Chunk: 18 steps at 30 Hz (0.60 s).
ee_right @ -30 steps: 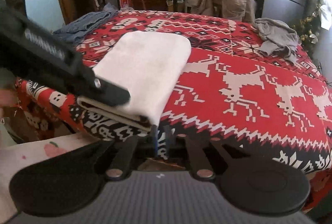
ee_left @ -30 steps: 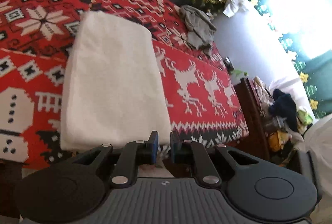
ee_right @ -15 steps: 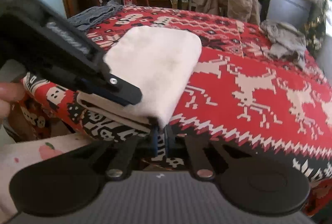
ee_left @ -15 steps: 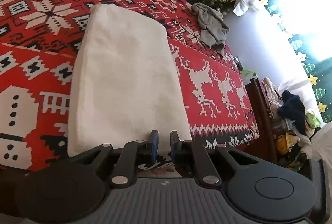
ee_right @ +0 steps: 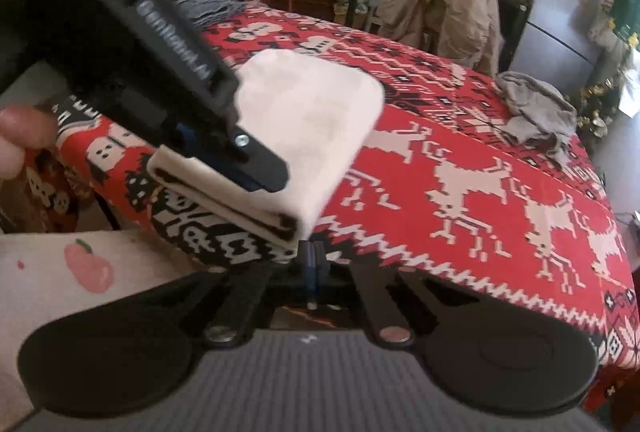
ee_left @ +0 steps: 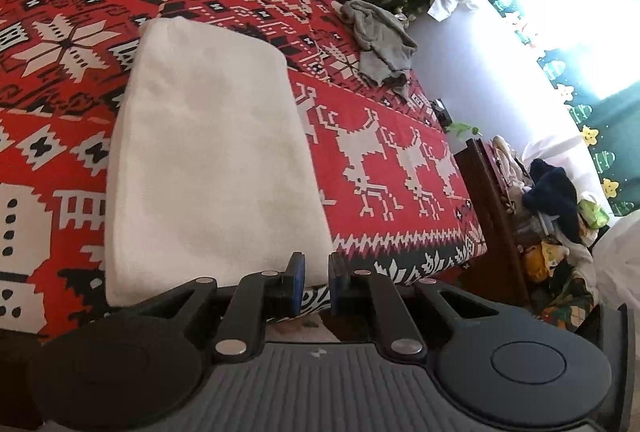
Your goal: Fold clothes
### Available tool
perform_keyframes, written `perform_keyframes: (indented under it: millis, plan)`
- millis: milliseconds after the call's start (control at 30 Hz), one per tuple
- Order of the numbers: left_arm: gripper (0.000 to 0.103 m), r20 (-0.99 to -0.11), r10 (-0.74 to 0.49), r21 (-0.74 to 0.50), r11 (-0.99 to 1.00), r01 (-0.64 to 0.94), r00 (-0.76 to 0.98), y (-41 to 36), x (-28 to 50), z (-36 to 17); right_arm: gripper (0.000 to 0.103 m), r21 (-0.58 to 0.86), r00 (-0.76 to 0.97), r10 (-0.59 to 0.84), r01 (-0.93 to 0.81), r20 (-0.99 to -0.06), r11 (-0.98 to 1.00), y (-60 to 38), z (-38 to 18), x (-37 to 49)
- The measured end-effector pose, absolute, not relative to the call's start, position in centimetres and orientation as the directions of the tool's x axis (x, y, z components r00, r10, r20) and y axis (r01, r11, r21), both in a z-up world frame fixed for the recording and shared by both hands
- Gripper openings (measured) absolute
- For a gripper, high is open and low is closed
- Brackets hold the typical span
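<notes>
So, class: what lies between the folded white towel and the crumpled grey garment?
Only bare red patterned blanket lies between the towel and the grey garment; both views show it.

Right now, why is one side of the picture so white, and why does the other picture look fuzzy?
Left wrist view: the window is blown out by daylight glare. Right wrist view: motion blur smears the white folded cloth; fisheye bends the table edge.

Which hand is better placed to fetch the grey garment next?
Right, probably. The grey garment lies at the table's far right. The right gripper is shut, empty, and on that side of the white cloth; the left gripper sits at the cloth's near edge, farther away.
</notes>
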<state>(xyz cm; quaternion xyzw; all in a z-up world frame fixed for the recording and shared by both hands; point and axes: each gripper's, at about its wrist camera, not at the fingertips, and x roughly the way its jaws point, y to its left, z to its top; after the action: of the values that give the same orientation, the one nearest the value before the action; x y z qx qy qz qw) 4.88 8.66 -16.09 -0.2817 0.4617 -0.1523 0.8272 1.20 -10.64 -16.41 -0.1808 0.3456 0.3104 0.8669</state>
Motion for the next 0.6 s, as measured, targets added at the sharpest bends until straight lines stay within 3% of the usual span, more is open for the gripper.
perform_keyframes:
  millis: [200,600]
  plan:
    - [0.01,-0.686,-0.51,-0.609,0.793,-0.028,0.519,8.6,5.6,-16.6,0.0,-0.09,0.593,0.39,-0.62,-0.705,0.78,-11.0,-16.6,3.2]
    - [0.011,-0.678,-0.534,-0.633,0.773,-0.032,0.505,8.7,5.2,-16.8,0.0,-0.068,0.535,0.445,-0.691,-0.718,0.719,-10.2,-16.6,2.5]
